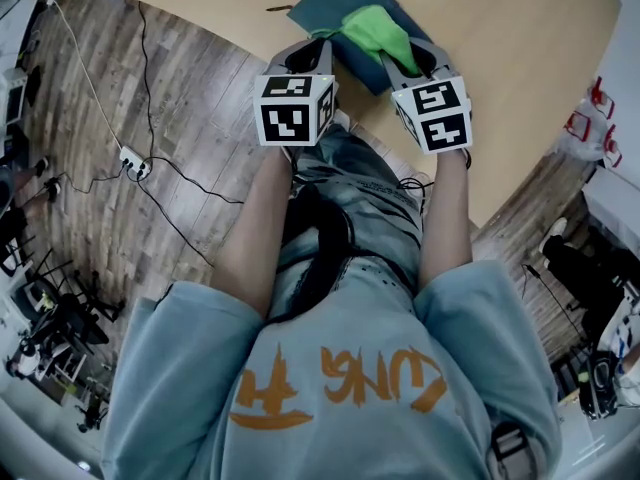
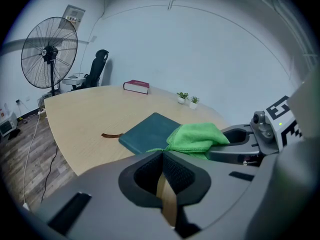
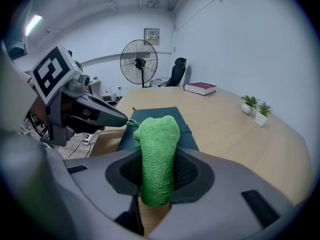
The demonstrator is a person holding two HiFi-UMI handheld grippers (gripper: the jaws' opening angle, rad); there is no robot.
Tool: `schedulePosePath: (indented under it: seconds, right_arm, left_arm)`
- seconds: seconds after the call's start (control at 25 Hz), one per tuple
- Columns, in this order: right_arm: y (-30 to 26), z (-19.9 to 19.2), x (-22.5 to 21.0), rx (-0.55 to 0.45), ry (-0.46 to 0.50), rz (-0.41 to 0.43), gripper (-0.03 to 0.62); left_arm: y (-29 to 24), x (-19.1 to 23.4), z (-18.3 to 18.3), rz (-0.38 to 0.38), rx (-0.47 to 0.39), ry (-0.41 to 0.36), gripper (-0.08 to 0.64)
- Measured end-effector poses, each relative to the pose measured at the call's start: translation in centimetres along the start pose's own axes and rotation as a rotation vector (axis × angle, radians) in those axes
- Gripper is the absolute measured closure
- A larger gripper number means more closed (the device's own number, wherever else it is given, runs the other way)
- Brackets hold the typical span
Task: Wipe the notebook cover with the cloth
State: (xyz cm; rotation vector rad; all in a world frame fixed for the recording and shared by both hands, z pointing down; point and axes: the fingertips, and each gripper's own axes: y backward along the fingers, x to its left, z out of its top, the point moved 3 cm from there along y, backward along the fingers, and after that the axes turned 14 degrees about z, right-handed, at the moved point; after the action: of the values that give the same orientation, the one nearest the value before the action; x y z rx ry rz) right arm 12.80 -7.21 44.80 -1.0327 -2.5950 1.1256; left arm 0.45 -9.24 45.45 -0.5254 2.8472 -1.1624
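Note:
A dark teal notebook [image 1: 340, 8] lies flat on the wooden table [image 1: 520, 78], close to its near edge. My right gripper [image 1: 408, 56] is shut on a green cloth [image 1: 375, 28], which stands up between its jaws [image 3: 156, 154] and hangs over the near part of the notebook [image 3: 184, 129]. My left gripper [image 1: 312, 46] is shut with nothing in it, its tip [image 2: 162, 156] just left of the cloth [image 2: 195, 138] at the edge of the notebook [image 2: 145, 134]. The two grippers sit side by side.
A red book [image 2: 136, 86] and two small potted plants [image 2: 187, 99] stand at the table's far side. A thin brown strap [image 2: 111, 135] lies left of the notebook. A fan [image 2: 49, 54] and an office chair [image 2: 97, 66] stand beyond the table. Cables and a power strip [image 1: 133, 160] lie on the floor.

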Motion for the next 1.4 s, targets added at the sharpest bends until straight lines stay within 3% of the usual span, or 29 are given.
schedulePosePath:
  seconds: [0.68,1.08,1.4]
  right_arm:
    - [2.2,-1.9,-0.9,0.076,-0.023,0.029,0.481]
    - [1.7,3.9,-3.2,-0.104,-0.028,-0.009,0.482]
    - [-1.9,8.8,-4.8,-0.143,0.016,-0.014,0.482]
  left_arm:
    - [-0.7,-2.4,1.1,-0.037,-0.016,-0.006,0.54]
    - [-1.0,1.2,2.2,0.039,-0.029,0.049,0.541]
    - [-1.3,6.2,3.6,0.144,-0.042,0.132,0.541]
